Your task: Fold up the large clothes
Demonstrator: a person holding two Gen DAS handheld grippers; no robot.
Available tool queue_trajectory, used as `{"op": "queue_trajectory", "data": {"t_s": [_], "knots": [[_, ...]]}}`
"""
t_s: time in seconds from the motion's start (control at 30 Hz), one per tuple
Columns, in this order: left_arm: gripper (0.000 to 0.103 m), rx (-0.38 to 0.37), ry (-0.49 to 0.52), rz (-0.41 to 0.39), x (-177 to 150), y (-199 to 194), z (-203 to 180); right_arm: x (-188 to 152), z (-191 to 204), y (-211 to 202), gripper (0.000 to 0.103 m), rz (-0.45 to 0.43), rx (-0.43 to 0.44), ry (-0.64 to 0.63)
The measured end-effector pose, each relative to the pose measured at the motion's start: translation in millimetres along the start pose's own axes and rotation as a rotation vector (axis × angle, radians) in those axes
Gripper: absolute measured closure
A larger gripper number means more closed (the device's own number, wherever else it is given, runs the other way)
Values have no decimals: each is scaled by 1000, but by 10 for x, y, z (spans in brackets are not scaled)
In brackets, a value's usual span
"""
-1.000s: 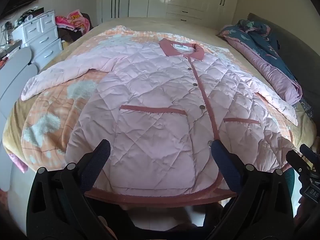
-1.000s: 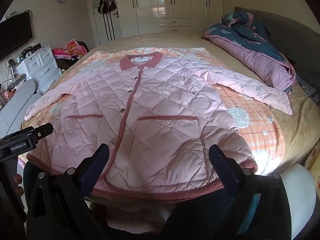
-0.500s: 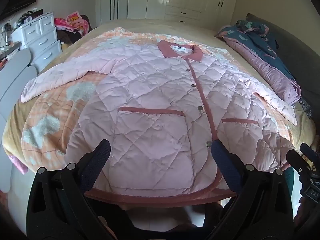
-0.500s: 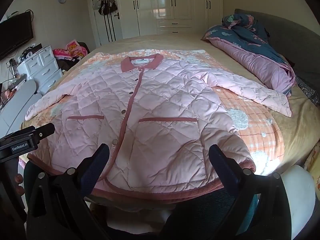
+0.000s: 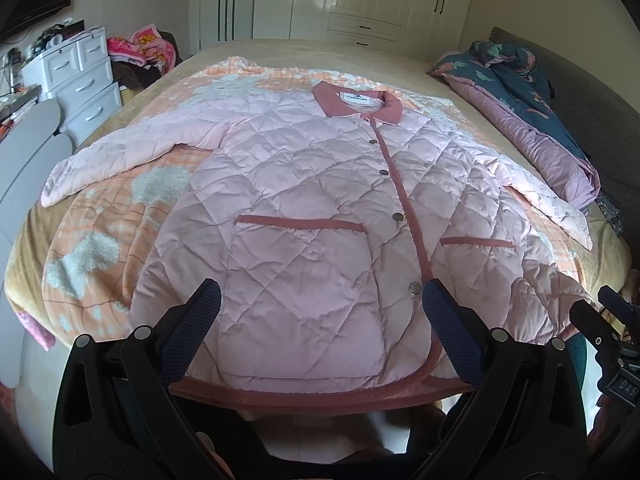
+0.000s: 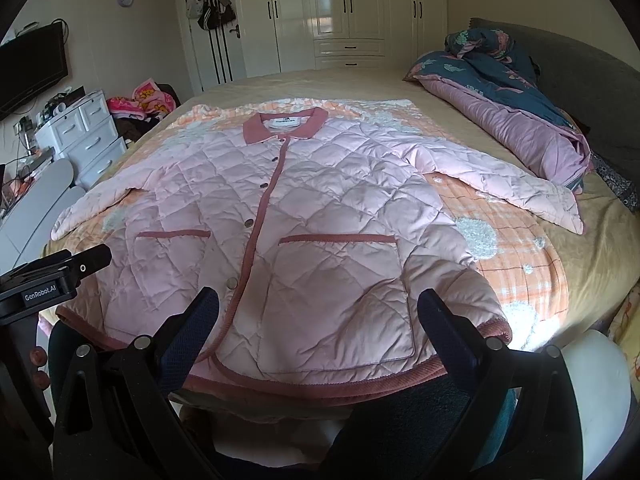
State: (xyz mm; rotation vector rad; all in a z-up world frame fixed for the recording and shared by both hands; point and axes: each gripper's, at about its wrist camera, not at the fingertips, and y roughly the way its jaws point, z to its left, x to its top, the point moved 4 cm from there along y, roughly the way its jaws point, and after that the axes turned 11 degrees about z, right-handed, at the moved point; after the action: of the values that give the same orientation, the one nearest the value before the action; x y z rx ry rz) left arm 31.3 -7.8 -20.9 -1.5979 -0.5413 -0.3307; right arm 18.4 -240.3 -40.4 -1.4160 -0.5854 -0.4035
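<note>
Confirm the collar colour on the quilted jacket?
Dusty rose, darker than the pale pink quilted jacket; the collar shows best in the right wrist view.

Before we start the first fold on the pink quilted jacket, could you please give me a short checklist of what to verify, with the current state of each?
1. Jacket lies flat, front up, on the bed: ok.
2. Front snapped shut: cannot tell at the top snap; the lower ones look closed.
3. Both sleeves spread outward, untucked: ok.
4. Left gripper open, holding nothing: ok.
5. Right gripper open, holding nothing: ok.
6. Folded quilt apart from the right cuff: not ok, they seem to touch.
</note>
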Motion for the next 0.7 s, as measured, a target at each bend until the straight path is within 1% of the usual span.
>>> {"op": "queue_trajectory", "data": {"t_s": [0.7], "knots": [[8,-3,3,-3,4,-76,-68,-4,13,-6,4,-2,-6,-7]]}}
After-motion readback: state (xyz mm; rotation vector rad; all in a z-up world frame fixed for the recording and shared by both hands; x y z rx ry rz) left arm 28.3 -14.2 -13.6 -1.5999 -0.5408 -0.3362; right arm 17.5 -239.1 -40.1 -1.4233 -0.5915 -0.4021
